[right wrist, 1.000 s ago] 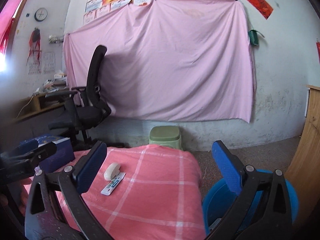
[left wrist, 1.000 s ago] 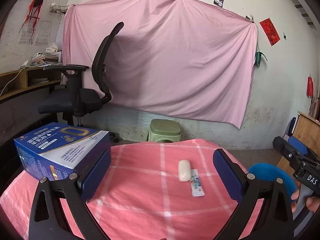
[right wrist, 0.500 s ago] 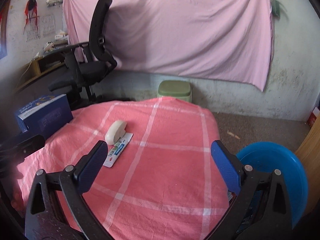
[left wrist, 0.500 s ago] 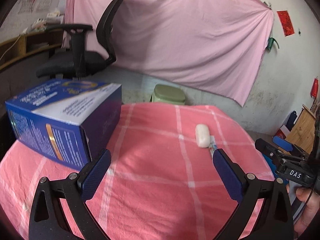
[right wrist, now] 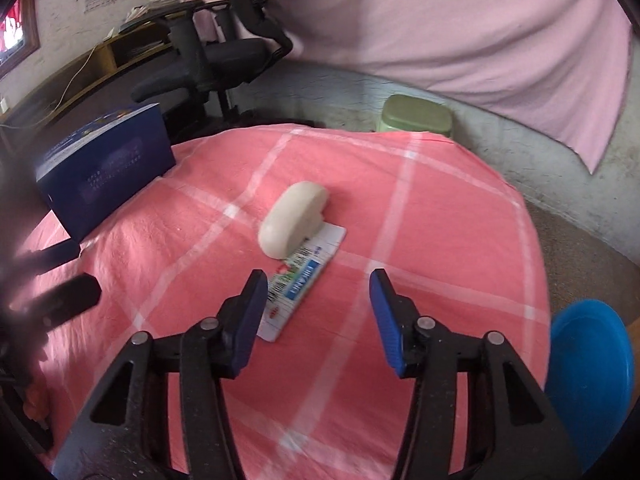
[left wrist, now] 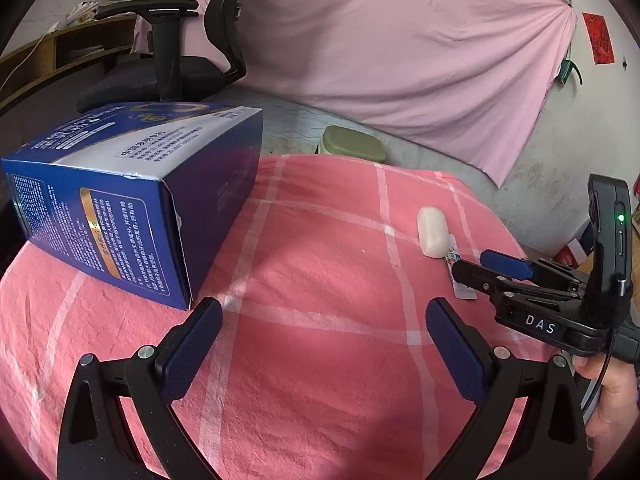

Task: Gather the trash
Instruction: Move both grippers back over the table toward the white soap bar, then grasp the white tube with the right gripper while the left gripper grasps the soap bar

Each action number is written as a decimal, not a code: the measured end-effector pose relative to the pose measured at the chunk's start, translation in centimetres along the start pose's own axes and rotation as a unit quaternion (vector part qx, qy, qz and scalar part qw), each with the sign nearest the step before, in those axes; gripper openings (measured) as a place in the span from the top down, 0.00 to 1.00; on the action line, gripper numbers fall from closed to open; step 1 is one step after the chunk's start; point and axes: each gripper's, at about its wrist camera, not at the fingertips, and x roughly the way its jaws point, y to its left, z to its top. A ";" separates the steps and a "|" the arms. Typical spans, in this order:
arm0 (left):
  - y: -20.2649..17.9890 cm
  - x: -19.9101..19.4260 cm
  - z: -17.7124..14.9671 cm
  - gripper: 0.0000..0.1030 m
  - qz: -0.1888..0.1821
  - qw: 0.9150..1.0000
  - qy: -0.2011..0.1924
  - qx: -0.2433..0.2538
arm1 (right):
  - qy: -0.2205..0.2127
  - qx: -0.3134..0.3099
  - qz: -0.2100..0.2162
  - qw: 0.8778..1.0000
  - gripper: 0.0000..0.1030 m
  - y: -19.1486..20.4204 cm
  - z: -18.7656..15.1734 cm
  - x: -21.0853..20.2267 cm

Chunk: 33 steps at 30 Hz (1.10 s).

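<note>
My right gripper [right wrist: 318, 280] hangs over the flat packet [right wrist: 302, 284], jaws closing on nothing; its left pad hides the packet's edge. My left gripper [left wrist: 324, 316] is wide and empty. A white lump [right wrist: 292, 220] covers the packet's far end on the counter [right wrist: 420, 220].

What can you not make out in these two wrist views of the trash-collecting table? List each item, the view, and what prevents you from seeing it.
- Flat wrapper: near end hidden behind one finger of the right tongs, whose jaws are closing, right wrist view; print motion-blurred.
- Blue bin: cut off by the frame edge, right wrist view; contents unseen.
- Left tongs: only a dark blur at the left edge in the right wrist view.
- Blue box: small print unreadable, left wrist view.
</note>
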 end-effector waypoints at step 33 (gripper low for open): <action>-8.9 11.3 5.3 0.32 -0.032 0.989 0.088 0.112 | 0.017 0.065 -0.016 0.998 0.59 -7.0 -2.5 -2.3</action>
